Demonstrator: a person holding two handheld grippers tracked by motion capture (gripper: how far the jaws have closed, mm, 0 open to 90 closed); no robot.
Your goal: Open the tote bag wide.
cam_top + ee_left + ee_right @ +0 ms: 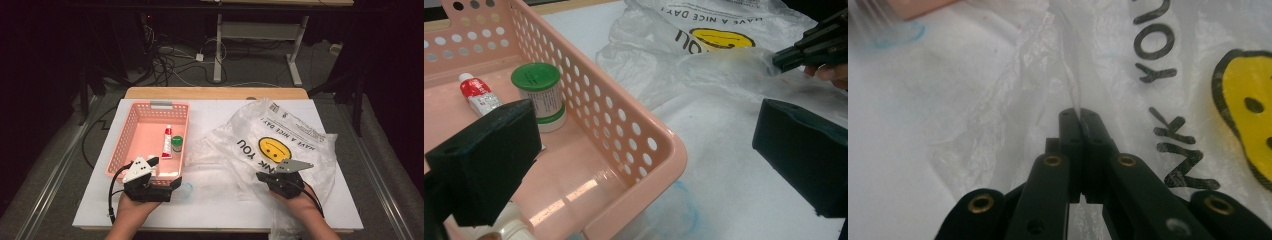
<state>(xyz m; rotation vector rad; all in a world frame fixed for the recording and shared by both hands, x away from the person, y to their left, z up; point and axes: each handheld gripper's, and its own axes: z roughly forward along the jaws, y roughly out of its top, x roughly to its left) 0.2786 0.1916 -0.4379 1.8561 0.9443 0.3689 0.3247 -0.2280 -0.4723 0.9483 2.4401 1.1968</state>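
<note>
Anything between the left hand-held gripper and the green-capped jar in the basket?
Nothing visible blocks it. The left hand-held gripper is open, straddling the near corner of the pink basket; the green-capped jar stands just ahead of its inner jaw beside the red-and-white tube.

Place: a lab or test room
Far floor: tangled black and white cables (170,62), metal legs of a height-adjustable desk (260,37)
Near: white-topped work table (220,200) under dark surroundings
</note>
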